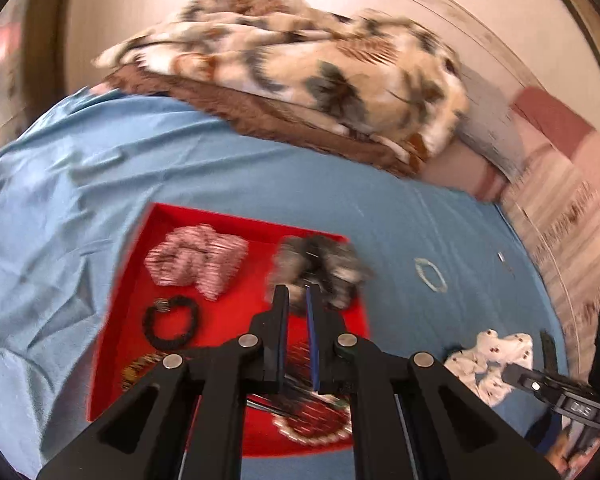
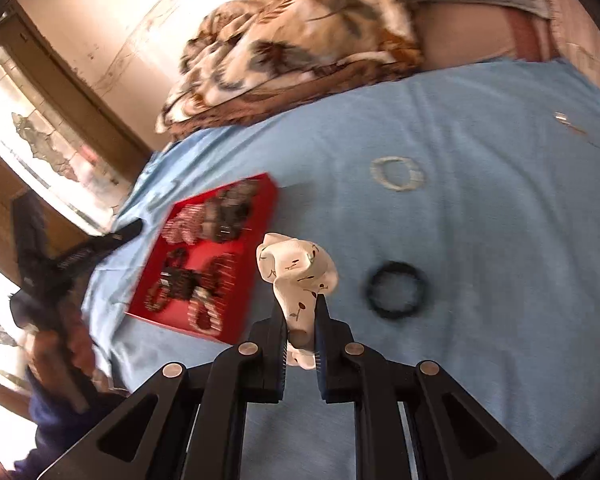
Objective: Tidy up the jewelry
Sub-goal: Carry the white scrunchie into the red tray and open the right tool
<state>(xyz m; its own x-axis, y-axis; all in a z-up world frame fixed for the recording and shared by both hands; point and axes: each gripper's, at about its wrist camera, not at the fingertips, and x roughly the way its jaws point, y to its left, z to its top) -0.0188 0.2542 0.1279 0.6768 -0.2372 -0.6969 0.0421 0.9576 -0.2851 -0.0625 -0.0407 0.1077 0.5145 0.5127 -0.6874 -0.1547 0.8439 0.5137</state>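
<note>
Seemingly, from the left wrist view, the left tool [image 1: 298,292] is held above the red tray [image 1: 116,320] on the bed, its fingers nearly pressed together with only a narrow gap and nothing visibly gripped, the grey scrunchie [image 1: 320,268] lying just beyond its tips, so a careless descent could snag it or scatter the pieces already sorted. From the right wrist view, the right tool [image 2: 302,308] is seen pinching the white patterned scrunchie [image 2: 296,268] over the blue sheet [image 2: 480,240] beside the tray; since only a fold is caught, the fabric could slip free before the tray is reached, while the black hair tie [image 2: 394,290] and pale bangle [image 2: 396,174] lie on the sheet.
</note>
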